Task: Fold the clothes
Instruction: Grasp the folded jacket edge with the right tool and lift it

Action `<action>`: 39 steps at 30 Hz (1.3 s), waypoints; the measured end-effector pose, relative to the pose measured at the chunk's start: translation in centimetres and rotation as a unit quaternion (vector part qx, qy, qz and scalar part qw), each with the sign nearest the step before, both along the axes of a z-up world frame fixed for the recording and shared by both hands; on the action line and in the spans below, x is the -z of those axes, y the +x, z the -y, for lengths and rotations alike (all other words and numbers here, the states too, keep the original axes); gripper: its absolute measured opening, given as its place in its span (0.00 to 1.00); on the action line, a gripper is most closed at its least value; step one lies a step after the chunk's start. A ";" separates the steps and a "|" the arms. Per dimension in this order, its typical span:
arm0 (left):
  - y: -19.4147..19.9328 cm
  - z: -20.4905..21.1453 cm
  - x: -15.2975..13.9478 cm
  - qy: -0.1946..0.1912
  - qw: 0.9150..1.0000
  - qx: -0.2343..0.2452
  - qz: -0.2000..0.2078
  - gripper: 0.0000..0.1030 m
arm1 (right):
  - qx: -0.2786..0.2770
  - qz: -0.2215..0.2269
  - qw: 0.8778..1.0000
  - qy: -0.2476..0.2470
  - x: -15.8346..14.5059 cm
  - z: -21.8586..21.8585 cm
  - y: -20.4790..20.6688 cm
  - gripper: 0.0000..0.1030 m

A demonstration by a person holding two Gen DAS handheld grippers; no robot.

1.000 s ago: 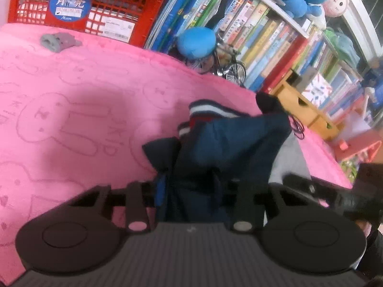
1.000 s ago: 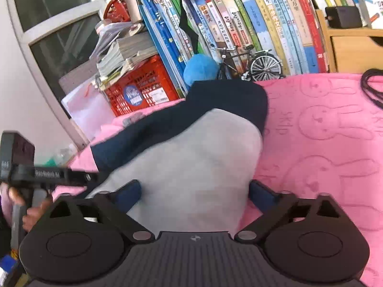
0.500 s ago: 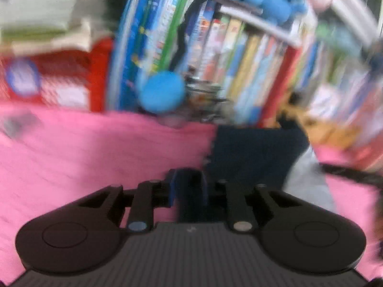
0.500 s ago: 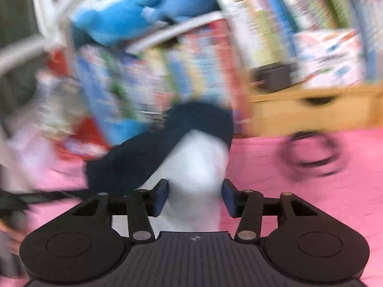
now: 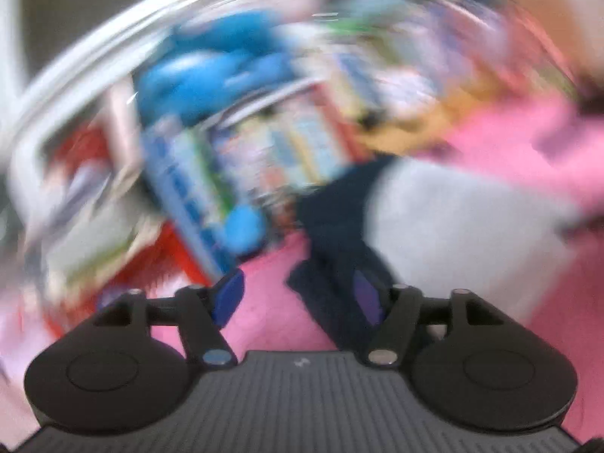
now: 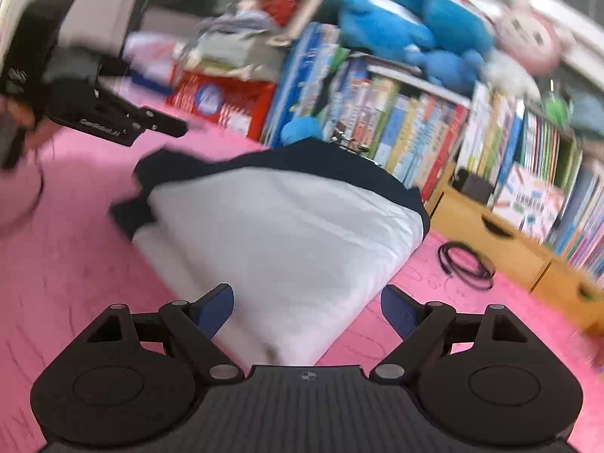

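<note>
A navy and grey garment (image 6: 287, 226) lies folded on the pink bunny-print blanket (image 6: 68, 264), grey side up with a navy edge at the back. My right gripper (image 6: 305, 307) is open, its blue pads on either side of the garment's near grey end. My left gripper (image 5: 298, 296) is open in its own blurred view, with a navy corner of the garment (image 5: 336, 264) against its right pad. It also shows in the right wrist view (image 6: 151, 124), held above the blanket left of the garment.
A bookshelf full of books (image 6: 415, 128) with blue plush toys (image 6: 407, 34) on top stands behind the blanket. A red crate (image 6: 226, 102) is at the back left. A black cable coil (image 6: 466, 264) lies right of the garment, beside wooden drawers (image 6: 490, 234).
Both grippers were shut on the garment half a second ago and have opened, letting it go. The garment now lies flat. The left wrist camera has swung hard and blurred.
</note>
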State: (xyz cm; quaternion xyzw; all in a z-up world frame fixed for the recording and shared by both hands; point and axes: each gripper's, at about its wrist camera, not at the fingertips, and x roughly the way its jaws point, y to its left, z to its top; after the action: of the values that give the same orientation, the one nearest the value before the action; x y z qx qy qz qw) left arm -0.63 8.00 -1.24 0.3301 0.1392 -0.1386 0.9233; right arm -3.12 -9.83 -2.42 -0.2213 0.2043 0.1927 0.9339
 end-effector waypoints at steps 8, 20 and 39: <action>-0.3 4.0 4.0 0.165 0.982 0.088 0.001 0.62 | 0.022 0.027 0.999 -0.033 1.9 -3.7 1.2 0.83; 0.8 5.5 5.8 0.195 0.977 0.056 0.070 0.08 | 0.041 0.105 0.990 -0.083 2.4 -6.7 1.8 0.25; -4.0 2.6 4.6 0.164 0.986 0.023 0.014 0.11 | 0.070 0.034 0.994 -0.072 2.7 -0.8 0.2 0.32</action>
State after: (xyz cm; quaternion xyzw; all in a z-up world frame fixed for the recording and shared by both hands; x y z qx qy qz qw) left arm -4.58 5.42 -5.81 0.4823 0.1389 -0.1306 0.8550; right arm -2.91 -9.03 -5.14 -0.2798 0.2011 0.1037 0.9330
